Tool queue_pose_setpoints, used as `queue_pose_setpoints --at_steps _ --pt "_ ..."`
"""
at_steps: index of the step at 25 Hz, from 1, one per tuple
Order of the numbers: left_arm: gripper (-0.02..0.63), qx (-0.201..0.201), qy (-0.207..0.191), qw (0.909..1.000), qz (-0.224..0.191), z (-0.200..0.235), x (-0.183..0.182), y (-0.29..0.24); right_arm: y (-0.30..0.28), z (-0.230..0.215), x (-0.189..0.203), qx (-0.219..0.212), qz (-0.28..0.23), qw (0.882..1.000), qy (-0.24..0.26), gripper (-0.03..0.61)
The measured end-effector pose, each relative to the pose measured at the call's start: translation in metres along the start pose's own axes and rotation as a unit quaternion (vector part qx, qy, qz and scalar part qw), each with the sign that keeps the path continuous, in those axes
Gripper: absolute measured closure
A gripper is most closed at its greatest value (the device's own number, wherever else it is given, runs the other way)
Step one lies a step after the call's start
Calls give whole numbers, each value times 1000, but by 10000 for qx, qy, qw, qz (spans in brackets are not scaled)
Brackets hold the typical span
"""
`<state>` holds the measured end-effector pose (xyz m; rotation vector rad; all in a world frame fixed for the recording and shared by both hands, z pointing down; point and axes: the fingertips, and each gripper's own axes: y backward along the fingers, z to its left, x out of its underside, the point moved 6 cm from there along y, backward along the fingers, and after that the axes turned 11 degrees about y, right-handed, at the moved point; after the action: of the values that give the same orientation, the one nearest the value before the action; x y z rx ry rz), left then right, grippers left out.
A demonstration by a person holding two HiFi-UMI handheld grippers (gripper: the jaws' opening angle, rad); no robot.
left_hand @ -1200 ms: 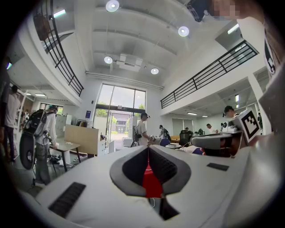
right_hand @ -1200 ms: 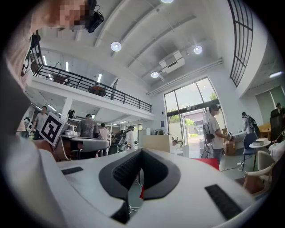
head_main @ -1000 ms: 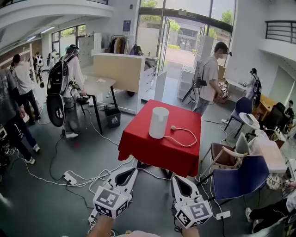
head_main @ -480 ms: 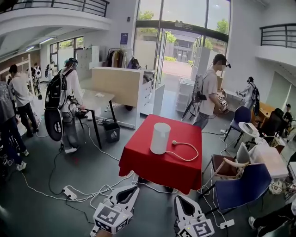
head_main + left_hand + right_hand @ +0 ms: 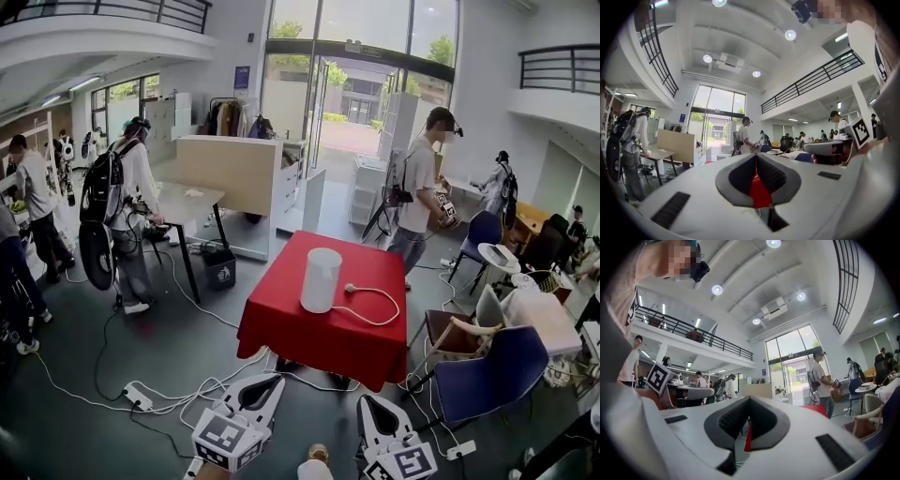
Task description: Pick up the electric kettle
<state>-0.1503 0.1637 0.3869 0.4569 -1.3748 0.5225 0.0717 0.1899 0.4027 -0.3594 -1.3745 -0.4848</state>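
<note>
Nearest, at the bottom edge of the head view, the left claw (image 5: 266, 382) and the right claw (image 5: 368, 401) are held above the grey floor (image 5: 112, 356), well apart from the table (image 5: 309, 342). Both point toward it. Each gripper view shows its own claw pressed together at the tips, with nothing pinched. Through the gap behind the tips only a strip of the red cloth (image 5: 759, 192) is seen.

Only the head view shows the electric kettle (image 5: 321, 279). It is white and stands upright near the middle of the table, a little toward the left edge. Its white cord (image 5: 373, 305) lies in a loop beside it, toward the right edge. A blue chair (image 5: 487, 370) stands near the table's right corner. Behind the far edge a person (image 5: 417, 192) is standing.
</note>
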Motion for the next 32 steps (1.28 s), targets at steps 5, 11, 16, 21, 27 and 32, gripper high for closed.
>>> queue_pose_setpoints --at_steps 5,11,16,21,27,32 --pt "627 29 9 10000 -35 5 -1 -14 -11 -6 3 42 30 10000 3 568" --pt "627 52 35 10000 -15 12 1 -34 -32 -14 7 26 7 10000 -5 568" --pt "627 76 58 9999 44 20 4 -53 -52 -22 11 -48 32 10000 -30 568" --pt "627 78 49 9999 76 35 6 -78 -78 -39 18 -83 35 9999 -65 568" --pt "627 72 65 9999 143 54 7 -112 -110 -65 23 -67 33 9999 -101 568" --pt "627 87 86 9998 164 67 3 -146 -137 -88 24 -116 62 9998 -116 568"
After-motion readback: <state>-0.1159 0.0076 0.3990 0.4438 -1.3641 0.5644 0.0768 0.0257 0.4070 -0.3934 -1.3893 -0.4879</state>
